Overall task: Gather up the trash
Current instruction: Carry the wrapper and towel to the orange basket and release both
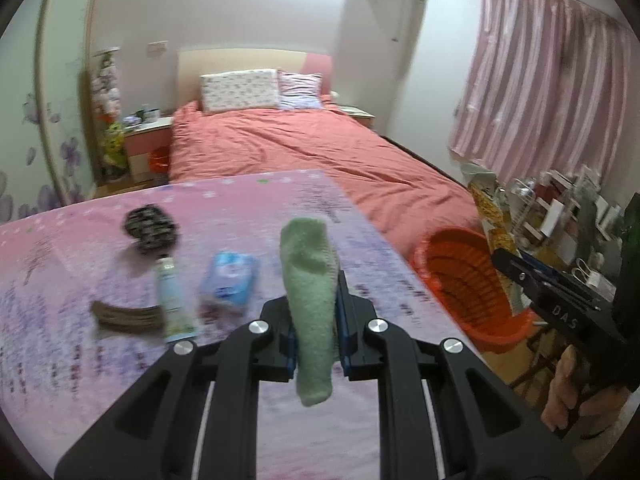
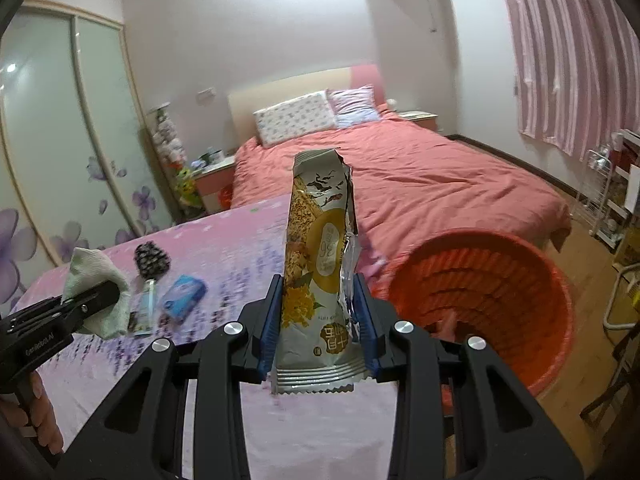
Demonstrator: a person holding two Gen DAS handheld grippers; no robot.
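Gripping a green cloth (image 1: pixel 310 300), left claw (image 1: pixel 316 312) nearly shut, blue pads pinching the fabric at its middle, one end standing up past the fingertips, the other drooping back toward the camera. Same cloth (image 2: pixel 98 292) seen from the right, bunched around the left claw's (image 2: pixel 102 294) tip above the pink surface (image 1: pixel 60 360).

Clamping a snack wrapper (image 2: pixel 320 264), right claw (image 2: pixel 320 320) partly closed, wrapper upright between the pads, torn top above, crimped seal hanging below. Printed on it: a gold oval with "36", yellow flowers, some characters too small to read. From the left, right claw (image 1: pixel 516 268) with wrapper (image 1: pixel 494 224) held over the orange basket (image 1: pixel 460 280), "DAS" legible on its body. "GenRobot.AI" readable on the left claw's side.

Sitting just off the surface's right edge, basket (image 2: pixel 500 280), beside the right claw, rim near the bed (image 2: pixel 420 184).

Lying on the surface ahead-left of the left claw: blue pack (image 1: pixel 230 280), tube (image 1: pixel 172 304), brown strip (image 1: pixel 128 316), dark patterned thing (image 1: pixel 150 226), blurred.
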